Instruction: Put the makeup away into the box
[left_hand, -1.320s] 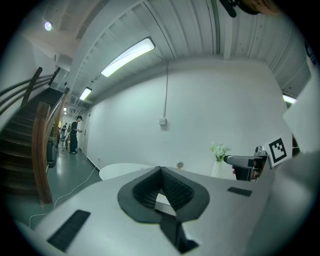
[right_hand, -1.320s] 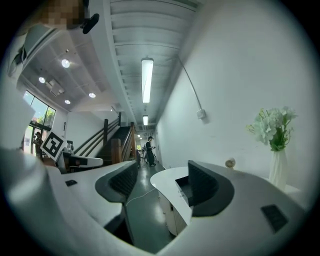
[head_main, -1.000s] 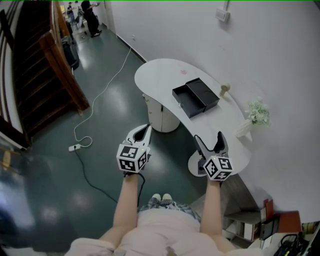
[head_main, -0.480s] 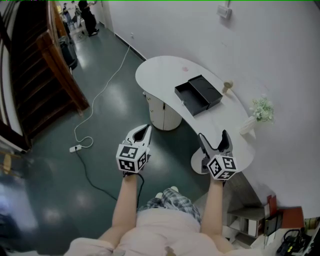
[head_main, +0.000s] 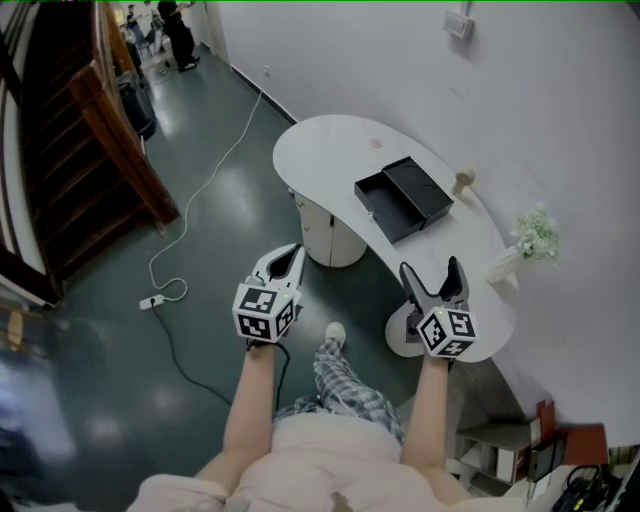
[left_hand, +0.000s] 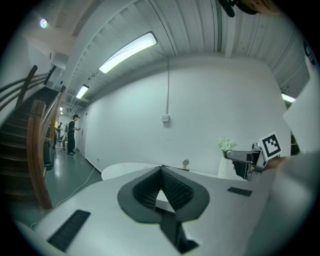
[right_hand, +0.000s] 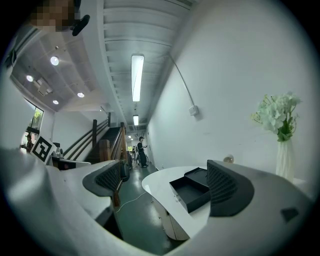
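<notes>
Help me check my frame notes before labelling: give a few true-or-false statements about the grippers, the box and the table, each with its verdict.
1. The black box on the white table lies open. True.
2. The right gripper holds a makeup item. False: its jaws stand apart, with nothing between them.
3. The left gripper has its jaws together. True.
4. The flowers stand inside the box. False: they stand apart from it, by the wall.
</notes>
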